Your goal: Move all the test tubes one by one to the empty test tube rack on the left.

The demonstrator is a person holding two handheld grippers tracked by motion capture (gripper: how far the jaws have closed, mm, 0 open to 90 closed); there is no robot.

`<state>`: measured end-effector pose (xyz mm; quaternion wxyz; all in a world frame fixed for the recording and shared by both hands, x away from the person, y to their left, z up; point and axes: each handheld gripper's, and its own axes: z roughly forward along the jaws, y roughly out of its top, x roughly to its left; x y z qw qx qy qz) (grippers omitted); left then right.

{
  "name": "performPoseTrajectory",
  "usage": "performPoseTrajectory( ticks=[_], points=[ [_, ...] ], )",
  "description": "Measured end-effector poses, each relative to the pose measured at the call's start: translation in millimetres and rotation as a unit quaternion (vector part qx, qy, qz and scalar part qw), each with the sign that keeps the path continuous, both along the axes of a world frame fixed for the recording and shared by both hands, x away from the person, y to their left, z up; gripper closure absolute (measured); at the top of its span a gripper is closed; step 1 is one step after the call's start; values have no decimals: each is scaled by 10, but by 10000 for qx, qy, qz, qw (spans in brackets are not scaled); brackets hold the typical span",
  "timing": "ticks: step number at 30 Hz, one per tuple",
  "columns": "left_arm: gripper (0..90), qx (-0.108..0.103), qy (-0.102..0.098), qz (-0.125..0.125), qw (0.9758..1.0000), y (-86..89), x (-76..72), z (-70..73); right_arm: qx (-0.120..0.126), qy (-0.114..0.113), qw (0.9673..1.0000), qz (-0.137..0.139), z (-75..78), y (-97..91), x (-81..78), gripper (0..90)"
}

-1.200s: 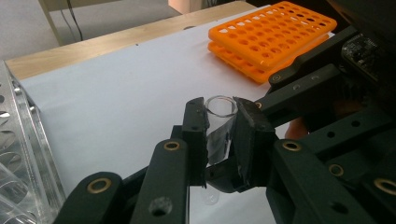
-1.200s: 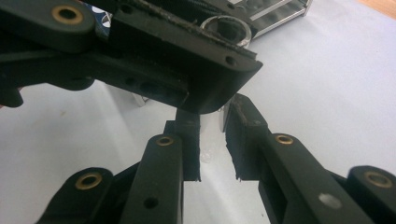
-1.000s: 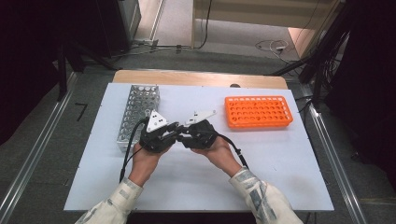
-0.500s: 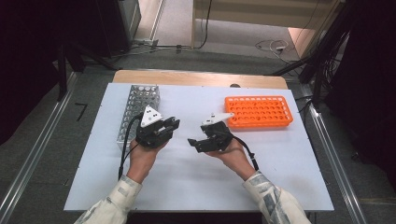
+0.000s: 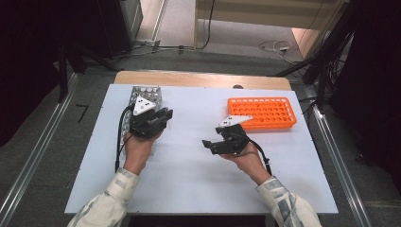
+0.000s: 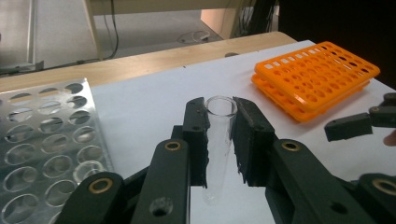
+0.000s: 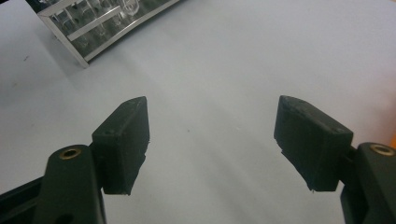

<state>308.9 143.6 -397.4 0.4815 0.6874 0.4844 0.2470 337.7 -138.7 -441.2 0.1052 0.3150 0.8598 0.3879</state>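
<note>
Item, my left gripper (image 6: 219, 140), centre of its own view: jaws clamped on a clear glass tube (image 6: 218, 144), open mouth up, held above the white table (image 5: 189, 170), with the metal rack (image 6: 46, 140) at the frame's left and the orange rack (image 6: 313, 77) at upper right. Item, my right gripper (image 7: 212, 140): jaws wide apart with nothing between them, having just been opening; in the high view it sits right of centre (image 5: 211, 144), well apart from the left one. Markings: no label, brand or writing legible on tube, racks or grippers.
</note>
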Motion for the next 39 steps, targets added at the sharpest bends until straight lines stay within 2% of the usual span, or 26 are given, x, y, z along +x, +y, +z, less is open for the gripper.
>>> performPoseTrajectory(
  ticks=[5, 13, 24, 33, 39],
  points=[
    [753, -95, 30, 117, 9999, 88, 53, 39, -25, -9, 10000, -16, -3, -26, 5, 252],
    [753, -126, 0, 263, 9996, 170, 124, 105, 7, -47, 10000, -28, 11, -42, 7, 252],
    [754, -22, -48, 526, 9986, 215, 239, 140, 66, -49, 9999, -61, 37, -78, 7, 252],
    [753, 51, -41, 873, 9962, 347, 314, 127, 80, -64, 9999, -61, 43, -88, 8, 252],
    [753, 127, -45, 1001, 9949, 405, 325, 111, 95, -50, 9999, -87, 48, -100, 11, 253]
  ],
)
